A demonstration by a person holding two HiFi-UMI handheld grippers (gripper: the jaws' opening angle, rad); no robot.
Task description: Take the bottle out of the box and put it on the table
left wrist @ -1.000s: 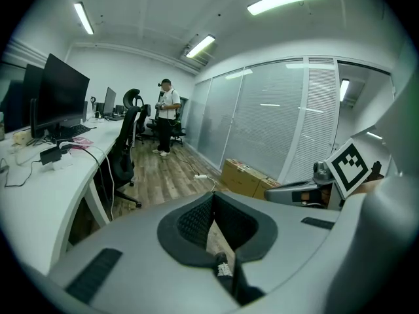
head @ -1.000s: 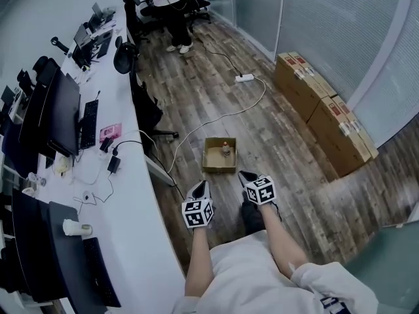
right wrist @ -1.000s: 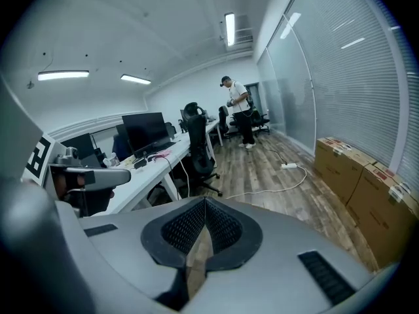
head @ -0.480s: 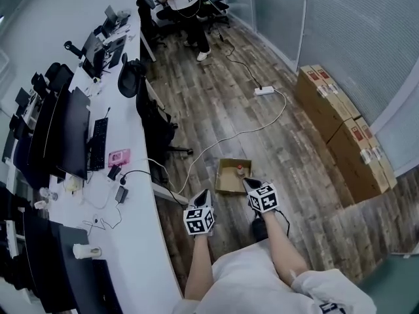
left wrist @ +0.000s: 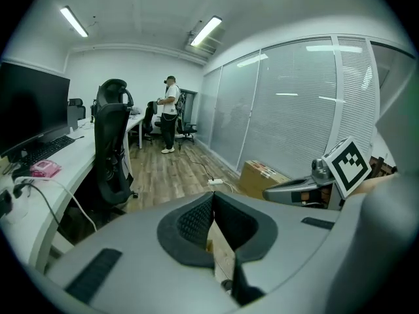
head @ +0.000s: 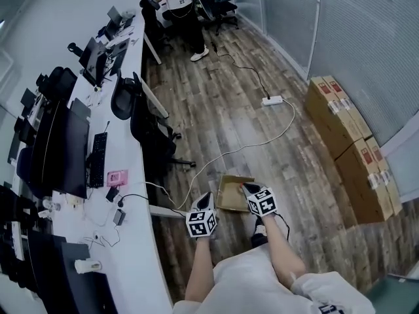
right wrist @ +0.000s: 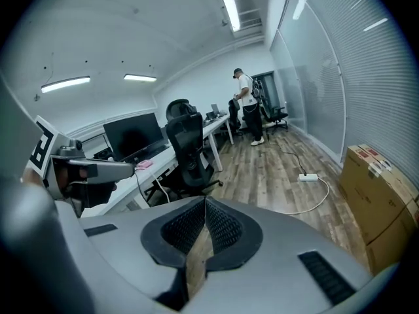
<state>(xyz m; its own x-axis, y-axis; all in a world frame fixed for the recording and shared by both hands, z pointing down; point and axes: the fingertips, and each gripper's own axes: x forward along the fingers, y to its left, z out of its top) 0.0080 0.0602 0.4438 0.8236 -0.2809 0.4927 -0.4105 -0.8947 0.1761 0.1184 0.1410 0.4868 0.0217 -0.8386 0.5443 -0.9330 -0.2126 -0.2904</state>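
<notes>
Now the left gripper (head: 207, 197) and the right gripper (head: 248, 188) are both clenched tip to tip on nothing. They point down at the open cardboard box (head: 229, 190), which over the last second has come from well ahead of them to just under their tips. The box sits on the wooden floor (head: 222, 110) beside the edge of the long white desk (head: 141, 241). The bottle is hidden behind the right gripper, presumably still inside, so the approach looks nearly done and the jaws must open before any grasp.

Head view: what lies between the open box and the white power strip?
A white cable crossing bare wooden floor between box and power strip, shown in head view.
</notes>
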